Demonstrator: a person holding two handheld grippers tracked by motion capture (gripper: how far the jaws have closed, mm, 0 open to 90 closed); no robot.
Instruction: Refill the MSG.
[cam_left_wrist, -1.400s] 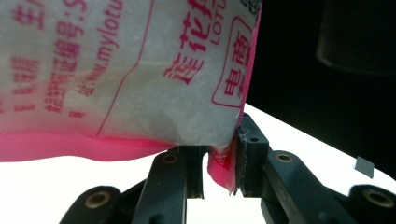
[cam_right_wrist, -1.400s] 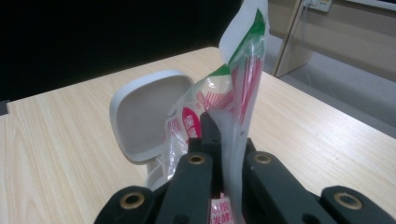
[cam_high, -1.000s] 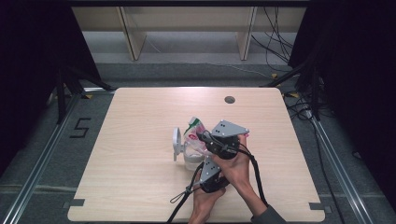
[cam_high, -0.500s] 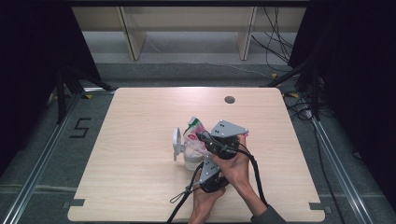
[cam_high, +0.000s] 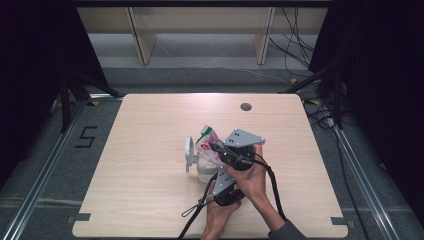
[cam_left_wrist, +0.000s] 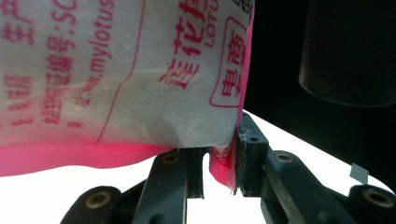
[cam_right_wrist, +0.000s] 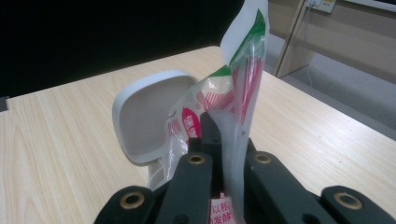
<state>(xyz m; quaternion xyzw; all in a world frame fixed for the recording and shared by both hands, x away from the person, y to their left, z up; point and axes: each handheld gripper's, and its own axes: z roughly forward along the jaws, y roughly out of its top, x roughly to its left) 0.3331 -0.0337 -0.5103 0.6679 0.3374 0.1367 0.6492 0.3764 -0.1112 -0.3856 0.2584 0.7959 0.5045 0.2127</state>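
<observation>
Plastic bag (cam_high: 209, 145), printed pink, green and white, sits a little toward the near edge from the table's (cam_high: 150, 200) middle, half inside a white lidded container (cam_high: 197, 162) whose flip lid stands up on the bag's left. Both claws have it: left gripper (cam_high: 216, 176) comes up from the near edge and has a pink corner of the film pinched between its pads (cam_left_wrist: 243, 158) (jaws nearly together, only film in the gap); right gripper (cam_high: 218, 148) is clamped fully shut on the film's upper edge, seen between its black jaws in the right gripper view (cam_right_wrist: 215, 140). My read: grasp stage is done, bag is neither clear of the container nor fully seated in it, so the pull or tuck is what's left (can't tell which from the pictures). Pose: both hands bunched together just right of the bag, left hand (cam_high: 220, 212) low near the table's near edge, right hand (cam_high: 252, 172) above it, wrist angled toward the far left, grey plate up.
</observation>
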